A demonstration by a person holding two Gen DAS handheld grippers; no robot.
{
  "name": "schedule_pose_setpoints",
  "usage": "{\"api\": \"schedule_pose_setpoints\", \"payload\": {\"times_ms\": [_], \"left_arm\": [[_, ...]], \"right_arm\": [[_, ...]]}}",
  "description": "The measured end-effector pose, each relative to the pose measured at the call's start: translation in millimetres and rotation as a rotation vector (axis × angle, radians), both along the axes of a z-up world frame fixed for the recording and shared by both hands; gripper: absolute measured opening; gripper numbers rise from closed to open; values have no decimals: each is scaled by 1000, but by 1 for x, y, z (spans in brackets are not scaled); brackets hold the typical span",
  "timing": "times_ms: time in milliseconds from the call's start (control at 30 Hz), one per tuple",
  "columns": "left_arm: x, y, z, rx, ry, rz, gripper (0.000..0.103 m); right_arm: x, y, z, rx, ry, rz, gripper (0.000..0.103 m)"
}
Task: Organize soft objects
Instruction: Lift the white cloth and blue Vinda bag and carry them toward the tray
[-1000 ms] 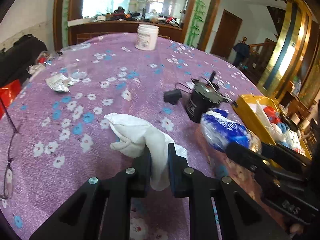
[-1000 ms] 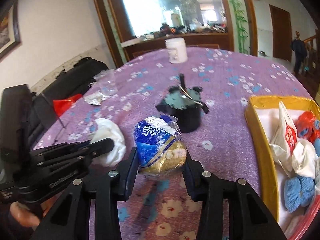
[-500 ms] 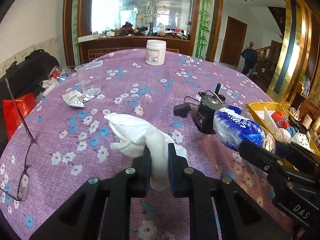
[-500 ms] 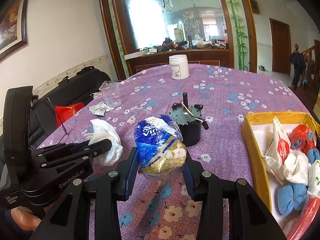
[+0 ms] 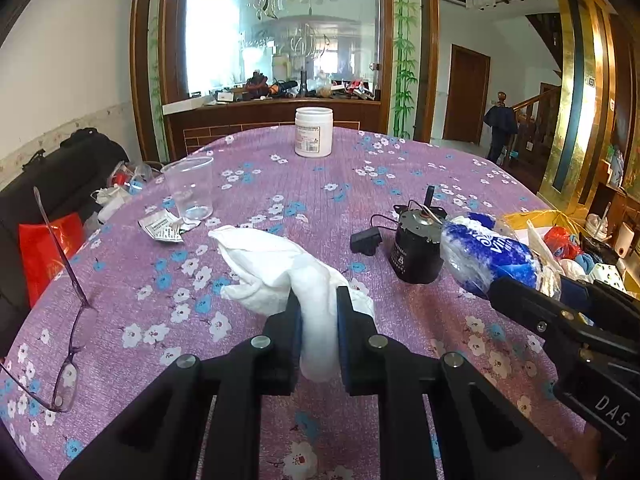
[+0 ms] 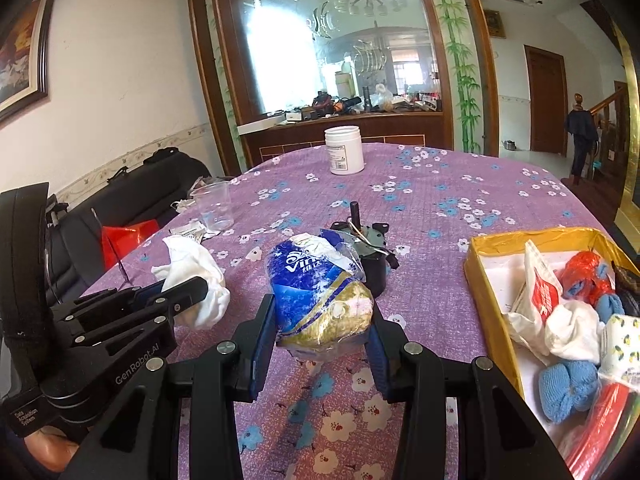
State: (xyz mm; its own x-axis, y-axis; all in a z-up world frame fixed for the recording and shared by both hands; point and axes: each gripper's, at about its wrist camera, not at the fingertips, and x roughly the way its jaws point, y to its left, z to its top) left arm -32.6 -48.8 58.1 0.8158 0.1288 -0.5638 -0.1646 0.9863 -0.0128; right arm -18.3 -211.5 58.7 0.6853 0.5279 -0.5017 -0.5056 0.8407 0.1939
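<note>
My left gripper [image 5: 318, 312] is shut on a white cloth [image 5: 276, 264], which bunches forward over the purple flowered tablecloth [image 5: 320, 184]. From the right wrist view the same cloth [image 6: 192, 272] shows at the left, pinched in the left gripper [image 6: 188, 292]. My right gripper [image 6: 322, 334] is shut on a blue, white and gold tissue pack [image 6: 320, 288], held above the table. That pack [image 5: 488, 258] appears at the right of the left wrist view. A yellow box [image 6: 480, 276] at the right holds socks, cloths and plastic bags.
A black motor with a wire [image 5: 416, 248] stands just beyond the pack. A clear plastic cup [image 5: 190, 192], a crumpled wrapper [image 5: 162, 228], a white jar [image 5: 314, 132] and spectacles [image 5: 64, 312] lie on the table. A dark sofa [image 6: 132, 200] with a red bag sits at the left.
Both wrist views have tilted upward, showing more of the room and mirror. The cloth and the tissue pack stay gripped as before.
</note>
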Motion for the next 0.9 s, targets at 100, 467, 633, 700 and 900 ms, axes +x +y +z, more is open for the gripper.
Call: {"api": "schedule_pose_setpoints", "payload": {"times_ms": [100,467,633,700,900], "left_arm": [[-1,-1,1,8,-8,1,15],[-4,-2,3,23,-26,5,15],[-5,-2,3,25,-27,8,15],[-4,-2,3,25,-27,8,15],[-4,-2,3,26,-28,10,15]], "right_arm": [[-3,-3,0,4,0,-9,45],[-11,-10,1,16,4,-25,45],[-14,-12,1,18,6,-28,45],[-15,-13,2,20,6,-30,45],[-19,-18,2,27,8,-38,45]]}}
